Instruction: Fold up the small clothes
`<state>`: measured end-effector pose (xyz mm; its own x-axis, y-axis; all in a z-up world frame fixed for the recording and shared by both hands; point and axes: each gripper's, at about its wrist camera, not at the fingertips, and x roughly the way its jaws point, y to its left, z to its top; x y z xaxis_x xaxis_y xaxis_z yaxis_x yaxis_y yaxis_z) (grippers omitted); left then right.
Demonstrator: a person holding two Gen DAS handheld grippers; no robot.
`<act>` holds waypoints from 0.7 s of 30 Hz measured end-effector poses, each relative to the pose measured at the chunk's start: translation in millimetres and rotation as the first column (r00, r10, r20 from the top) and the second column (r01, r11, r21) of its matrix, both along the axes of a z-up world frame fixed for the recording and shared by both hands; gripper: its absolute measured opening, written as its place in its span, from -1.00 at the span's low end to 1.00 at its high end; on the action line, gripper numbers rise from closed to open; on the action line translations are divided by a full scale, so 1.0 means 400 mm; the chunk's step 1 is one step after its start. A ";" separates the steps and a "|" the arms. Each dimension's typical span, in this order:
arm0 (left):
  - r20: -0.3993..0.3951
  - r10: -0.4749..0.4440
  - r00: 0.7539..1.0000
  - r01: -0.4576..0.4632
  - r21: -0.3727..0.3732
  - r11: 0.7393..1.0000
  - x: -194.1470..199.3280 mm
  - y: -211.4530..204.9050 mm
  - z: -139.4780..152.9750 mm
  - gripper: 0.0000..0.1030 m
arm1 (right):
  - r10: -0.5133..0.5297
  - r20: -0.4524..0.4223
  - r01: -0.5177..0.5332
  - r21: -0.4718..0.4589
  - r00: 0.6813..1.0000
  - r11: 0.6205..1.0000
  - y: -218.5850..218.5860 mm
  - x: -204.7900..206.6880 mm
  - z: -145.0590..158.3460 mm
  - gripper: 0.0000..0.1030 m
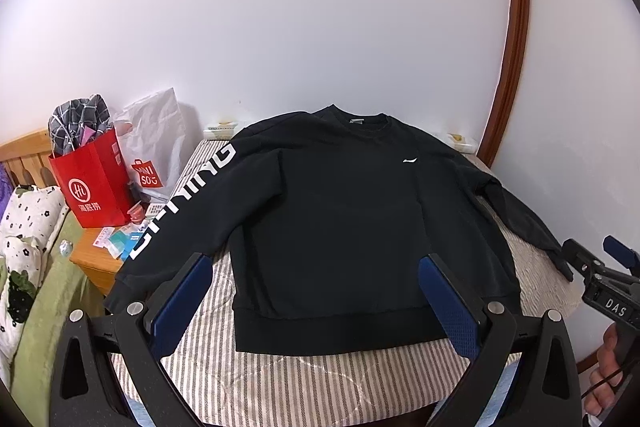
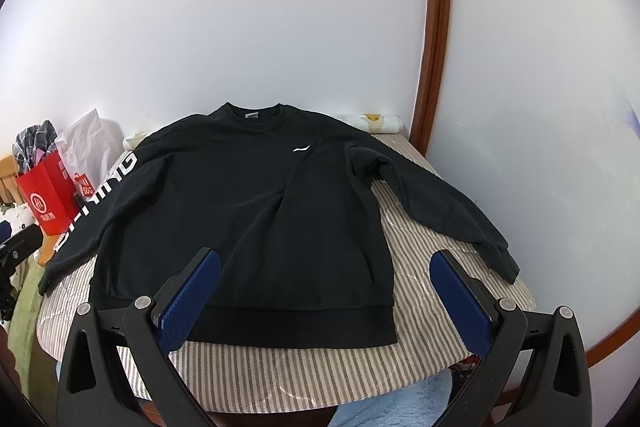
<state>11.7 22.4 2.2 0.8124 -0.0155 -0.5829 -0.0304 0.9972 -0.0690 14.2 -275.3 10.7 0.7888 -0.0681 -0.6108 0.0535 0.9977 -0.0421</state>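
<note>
A black sweatshirt (image 1: 340, 211) lies flat, face up, on a striped cloth-covered table (image 1: 280, 367), collar at the far side, hem toward me. Its left sleeve with white lettering (image 1: 180, 199) hangs over the table's left edge. Its right sleeve (image 2: 440, 199) spreads out to the right. My left gripper (image 1: 316, 267) is open and empty, above the hem. My right gripper (image 2: 324, 263) is open and empty, above the hem's right part; it also shows at the right edge of the left wrist view (image 1: 592, 263). The sweatshirt shows in the right wrist view too (image 2: 240, 219).
A red paper bag (image 1: 94, 183) with clothes and a white bag (image 1: 156, 151) stand on a wooden bedside stand (image 1: 98, 263) at the left. A bed with green cover (image 1: 40, 307) lies left. A white wall is behind; a brown door frame (image 2: 436, 47) stands right.
</note>
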 end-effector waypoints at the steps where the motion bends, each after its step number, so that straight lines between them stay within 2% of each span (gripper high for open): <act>1: 0.000 -0.001 1.000 0.001 -0.004 1.000 -0.001 0.002 0.000 1.00 | -0.001 0.003 0.001 -0.001 1.000 1.000 0.003 -0.001 0.001 1.00; 11: -0.010 -0.009 1.000 0.009 -0.030 1.000 0.004 0.013 -0.016 1.00 | -0.002 0.014 0.002 -0.006 1.000 1.000 0.008 -0.011 0.002 1.00; 21: 0.006 -0.020 1.000 0.020 -0.004 1.000 0.010 -0.004 -0.011 1.00 | -0.008 0.016 0.009 -0.003 1.000 1.000 0.009 -0.003 0.002 1.00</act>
<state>15.7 20.9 -2.0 0.8156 -0.0341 -0.5776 -0.0101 0.9973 -0.0731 13.1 -271.6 11.5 0.7978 -0.0769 -0.5980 0.0627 0.9970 -0.0447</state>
